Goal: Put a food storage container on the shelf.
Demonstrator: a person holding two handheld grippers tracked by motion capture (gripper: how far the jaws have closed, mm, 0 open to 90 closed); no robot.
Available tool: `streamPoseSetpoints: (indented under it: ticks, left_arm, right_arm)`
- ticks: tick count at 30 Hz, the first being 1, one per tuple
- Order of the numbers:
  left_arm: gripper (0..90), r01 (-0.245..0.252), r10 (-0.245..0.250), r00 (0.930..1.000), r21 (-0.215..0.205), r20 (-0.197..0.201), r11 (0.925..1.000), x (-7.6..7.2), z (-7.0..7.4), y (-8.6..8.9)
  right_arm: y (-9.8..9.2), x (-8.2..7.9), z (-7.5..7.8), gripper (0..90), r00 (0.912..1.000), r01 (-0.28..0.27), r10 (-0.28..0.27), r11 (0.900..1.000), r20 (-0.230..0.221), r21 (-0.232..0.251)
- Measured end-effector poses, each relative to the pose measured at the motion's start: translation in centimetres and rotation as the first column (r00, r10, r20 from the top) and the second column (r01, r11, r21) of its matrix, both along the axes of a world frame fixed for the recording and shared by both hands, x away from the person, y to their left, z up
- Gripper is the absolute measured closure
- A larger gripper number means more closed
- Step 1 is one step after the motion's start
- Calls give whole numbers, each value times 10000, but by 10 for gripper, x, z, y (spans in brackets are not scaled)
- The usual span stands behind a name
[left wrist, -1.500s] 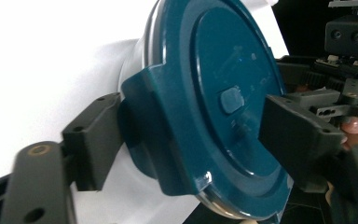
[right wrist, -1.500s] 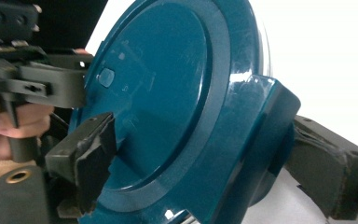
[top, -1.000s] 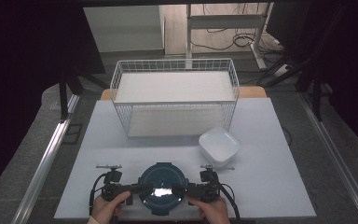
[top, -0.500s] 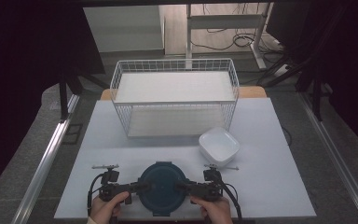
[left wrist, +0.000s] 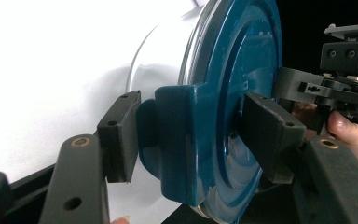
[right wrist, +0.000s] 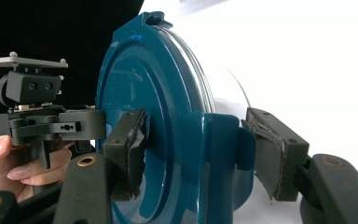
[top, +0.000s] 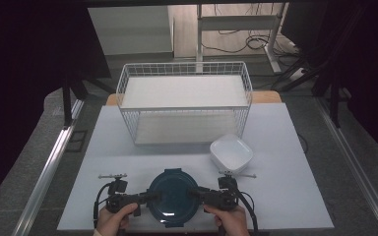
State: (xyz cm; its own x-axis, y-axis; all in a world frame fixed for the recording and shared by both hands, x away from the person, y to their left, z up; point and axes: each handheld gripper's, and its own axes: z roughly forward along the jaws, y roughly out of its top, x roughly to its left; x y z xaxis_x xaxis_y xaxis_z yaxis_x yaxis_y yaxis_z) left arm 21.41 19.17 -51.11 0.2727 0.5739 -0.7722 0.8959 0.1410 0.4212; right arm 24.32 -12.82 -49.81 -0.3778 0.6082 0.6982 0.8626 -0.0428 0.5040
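Both grippers' fingers (left wrist: 121, 135) have just been closing and now pinch side clips of our teal-lidded container (top: 173, 196) at six o'clock on the table (top: 285, 196); its body hides beneath the lid.

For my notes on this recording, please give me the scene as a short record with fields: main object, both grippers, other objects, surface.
main object: round container with a dark teal clip lid, near edge of the table
left gripper: jaws around the lid's left clip tab, just been closing, one pad on the tab, the other on the lid top
right gripper: jaws around the right clip tab, just been closing, one pad on the lid, the other close to the tab
other objects: white square bowl; white wire basket behind it
surface: white table
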Motion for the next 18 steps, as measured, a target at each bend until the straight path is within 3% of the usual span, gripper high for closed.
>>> streamPoseSetpoints:
  ticks: [11, 18]
  left_arm:
    - [402, 63, -63, 9999, 12, 88, 10000, 3, 5, 0]
    - [402, 104, -103, 9997, -79, 219, 9999, 11, 14, 0]
  right_arm:
    - [-1, 2, 5, 406, 9999, -113, 113, 9999, 125, -1]
    - [-1, 8, 17, 406, 9986, -213, 219, 9997, 472, -123]
